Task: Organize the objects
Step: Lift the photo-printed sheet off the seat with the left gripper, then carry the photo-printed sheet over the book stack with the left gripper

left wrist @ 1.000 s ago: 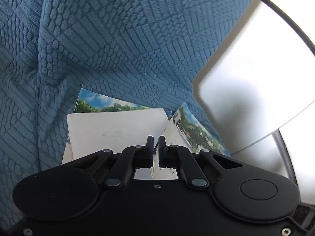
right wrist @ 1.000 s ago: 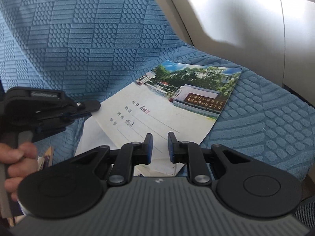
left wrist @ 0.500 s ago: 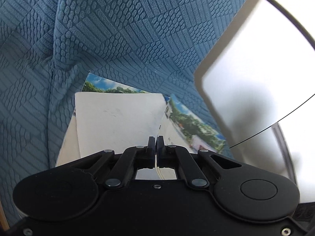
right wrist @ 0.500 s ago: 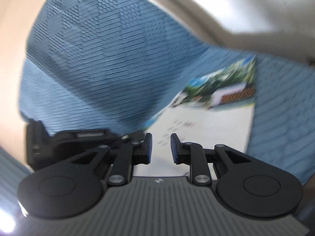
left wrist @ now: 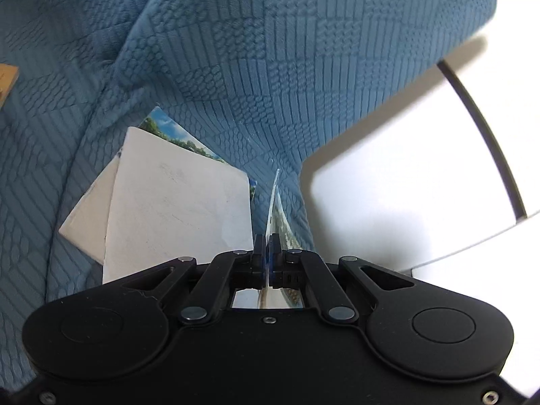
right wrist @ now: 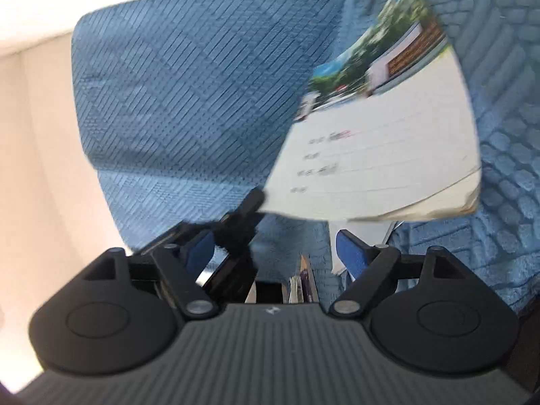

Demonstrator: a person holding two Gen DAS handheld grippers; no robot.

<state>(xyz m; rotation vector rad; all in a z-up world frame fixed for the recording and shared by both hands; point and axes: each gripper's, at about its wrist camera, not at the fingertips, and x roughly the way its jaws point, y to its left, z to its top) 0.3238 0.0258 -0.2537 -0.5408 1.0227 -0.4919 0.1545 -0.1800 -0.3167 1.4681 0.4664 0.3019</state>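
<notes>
Lifted since earlier, the booklet (right wrist: 381, 141) hangs by one corner in the clamped left gripper (left wrist: 266, 253); right gripper (right wrist: 276, 253), just opening, wide and empty; corner may tear.

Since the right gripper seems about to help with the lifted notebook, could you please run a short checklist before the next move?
1. Left gripper shut on the notebook cover: ok.
2. Cover lifted off the blue sofa cover: ok, seen edge-on in the left wrist view.
3. Right gripper jaws: ok, they have just been opening, and nothing is between them.
4. Right gripper lined up with the cover's lower edge: cannot tell, the picture is blurred.
5. White sheets still lying flat on the sofa: ok.
6. Where the notebook should go: cannot tell, no target shows.
</notes>
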